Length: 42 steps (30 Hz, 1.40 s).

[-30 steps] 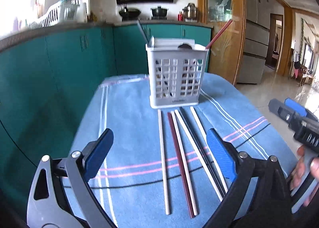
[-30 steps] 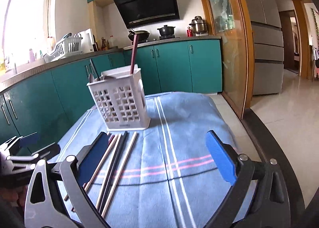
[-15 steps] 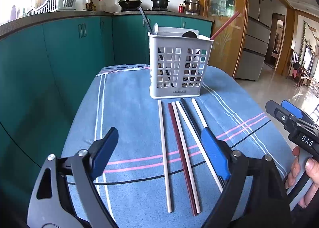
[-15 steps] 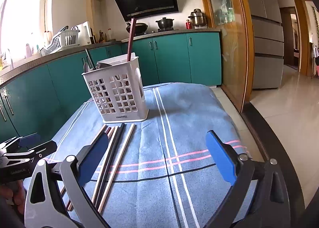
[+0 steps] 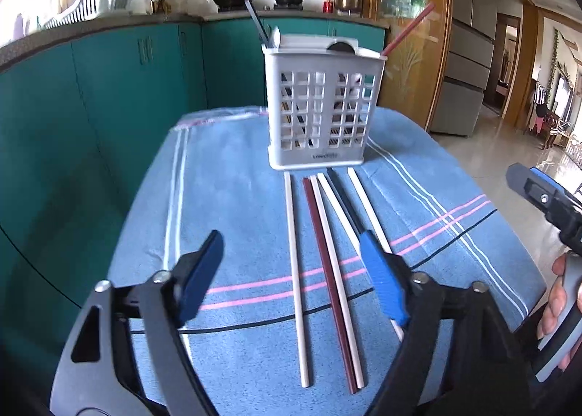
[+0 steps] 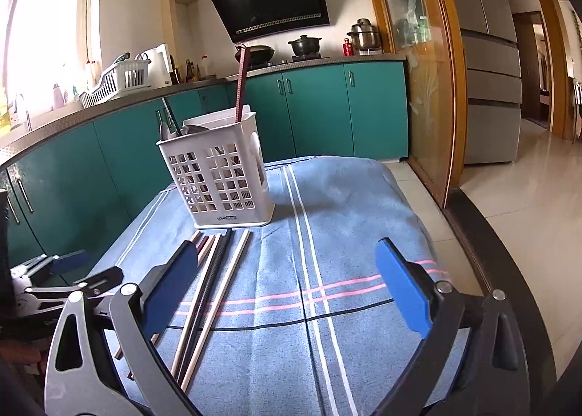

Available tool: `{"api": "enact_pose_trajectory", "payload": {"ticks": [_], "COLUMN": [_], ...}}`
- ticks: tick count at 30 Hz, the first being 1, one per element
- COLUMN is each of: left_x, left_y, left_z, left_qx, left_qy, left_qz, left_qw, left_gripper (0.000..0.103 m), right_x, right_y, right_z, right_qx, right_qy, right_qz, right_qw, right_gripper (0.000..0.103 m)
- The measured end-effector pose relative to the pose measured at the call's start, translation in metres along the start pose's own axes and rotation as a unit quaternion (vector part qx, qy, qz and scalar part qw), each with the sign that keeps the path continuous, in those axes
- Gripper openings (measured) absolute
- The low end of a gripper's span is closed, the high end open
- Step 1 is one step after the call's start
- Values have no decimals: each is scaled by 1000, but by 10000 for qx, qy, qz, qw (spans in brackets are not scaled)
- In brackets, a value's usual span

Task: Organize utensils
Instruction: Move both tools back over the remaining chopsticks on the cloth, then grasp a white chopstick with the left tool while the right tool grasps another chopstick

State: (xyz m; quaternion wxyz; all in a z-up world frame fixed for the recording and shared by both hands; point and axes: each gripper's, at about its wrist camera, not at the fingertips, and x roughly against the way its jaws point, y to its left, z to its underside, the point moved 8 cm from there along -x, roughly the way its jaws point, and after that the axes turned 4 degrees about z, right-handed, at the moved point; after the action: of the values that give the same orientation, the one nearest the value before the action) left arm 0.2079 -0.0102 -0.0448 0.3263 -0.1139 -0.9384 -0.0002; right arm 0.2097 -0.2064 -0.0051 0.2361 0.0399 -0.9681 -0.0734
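Narrowing since before, left gripper [image 5: 291, 281] jaws straddle loose chopsticks [image 5: 329, 270]; right gripper [image 6: 291, 292] gapes wide

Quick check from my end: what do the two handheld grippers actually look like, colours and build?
Both match: the left gripper and right gripper have blue flat pads on dark grey curved arms with silver pivot bolts and triangular cut-outs. A hand wraps the right one's handle; no sleeve shows.

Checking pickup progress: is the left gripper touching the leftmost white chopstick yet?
Apart. The left wrist view shows the white chopstick lying on the cloth between the left gripper's open blue pads, clear of both.
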Motion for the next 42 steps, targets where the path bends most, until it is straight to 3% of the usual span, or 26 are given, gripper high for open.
{"api": "enact_pose_trajectory", "payload": {"ticks": [4,7,14,23,25,27,28,29,33,36,42], "left_x": [-17,-34,-114,-163,-172,-176,-177,-178,-175,-149,-48], "left_y": [5,11,21,20,19,25,26,27,29,32,30], "left_z": [-14,-32,-61,-61,-55,-55,-56,-57,-56,-63,-111], "left_qx": [59,262,239,131,105,96,122,158,192,349,150], "left_qy": [166,322,1174,1515,1683,1613,1569,1540,1427,1196,114], "left_qz": [3,39,-14,-27,-38,-134,-148,-95,129,255,386], "left_qw": [9998,9991,9928,9884,9857,9868,9874,9879,9895,9919,9991], "left_gripper": [64,52,34,32,26,24,19,7,6,6,6], "right_x": [-2,-7,-18,-33,-37,-40,-41,-42,-46,-50,-65], "right_y": [-1,-1,3,12,13,15,17,19,24,23,29], "right_z": [-1,2,10,17,19,20,20,21,23,24,20], "right_qx": [18,-4,91,179,181,189,214,237,342,307,322], "right_qy": [36,145,371,555,600,632,645,650,698,756,972], "right_qz": [-45,-96,-138,-164,-161,-163,-168,-173,-148,-124,-24], "right_qw": [10000,9998,9992,9982,9979,9977,9975,9975,9969,9966,9947], "right_gripper": [96,96,96,96,96,96,96,96,96,96,96]}}
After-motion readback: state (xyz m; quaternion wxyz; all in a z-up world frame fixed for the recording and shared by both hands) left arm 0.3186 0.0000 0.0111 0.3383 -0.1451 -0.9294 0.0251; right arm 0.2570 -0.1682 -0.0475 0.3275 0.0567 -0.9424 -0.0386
